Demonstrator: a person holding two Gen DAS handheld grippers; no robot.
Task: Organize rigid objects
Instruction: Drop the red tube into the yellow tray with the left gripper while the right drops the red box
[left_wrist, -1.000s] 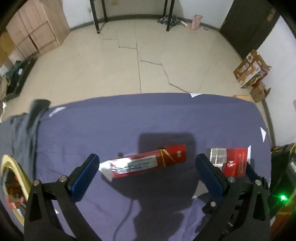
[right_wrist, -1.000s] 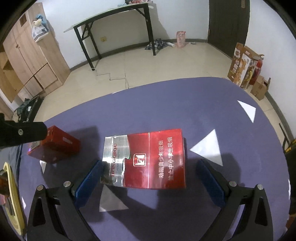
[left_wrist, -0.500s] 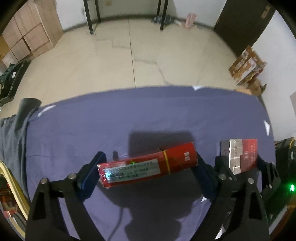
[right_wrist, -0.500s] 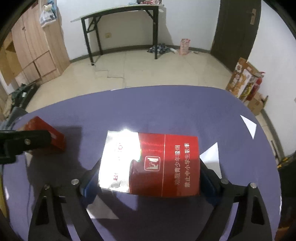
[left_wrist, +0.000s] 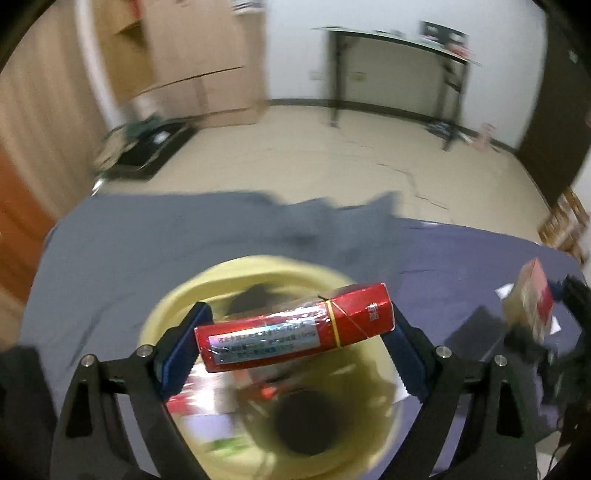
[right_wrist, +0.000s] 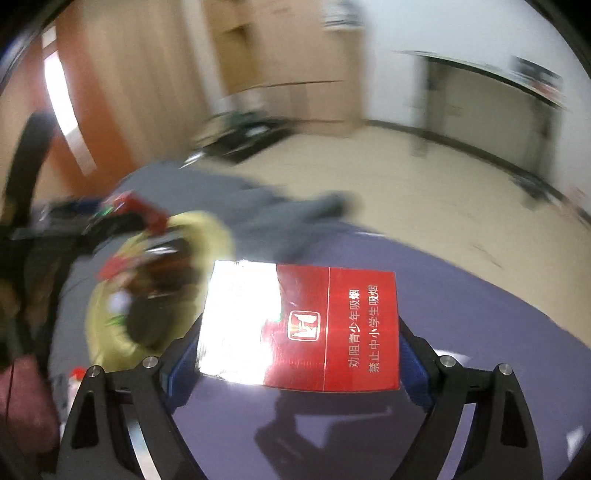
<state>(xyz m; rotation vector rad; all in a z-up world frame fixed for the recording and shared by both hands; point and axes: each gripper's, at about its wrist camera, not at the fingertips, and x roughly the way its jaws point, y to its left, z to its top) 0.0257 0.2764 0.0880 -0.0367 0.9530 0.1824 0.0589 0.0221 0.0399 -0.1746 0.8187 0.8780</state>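
Here the left gripper (left_wrist: 295, 343) clamps a long red carton (left_wrist: 293, 334) by its two ends, one blue pad on each end. The carton hangs almost level, its right end a little higher, above a yellow basin (left_wrist: 177, 299) that stands on the grey cloth (left_wrist: 147, 236) at the left end of the bench (left_wrist: 461, 258). Its jaws have just been closing, with the carton between them. Inside the basin I see blurred dark and red things, but I cannot tell what they are.

More to the right, the right gripper (right_wrist: 299, 354) grasps a flat red and silver box (right_wrist: 299, 326) by its two short sides. The box is in the air above the purple cover of the bench, just beside the basin's right rim. Its broad face with the printed characters looks up to the camera. These jaws also have just been closing on the box.
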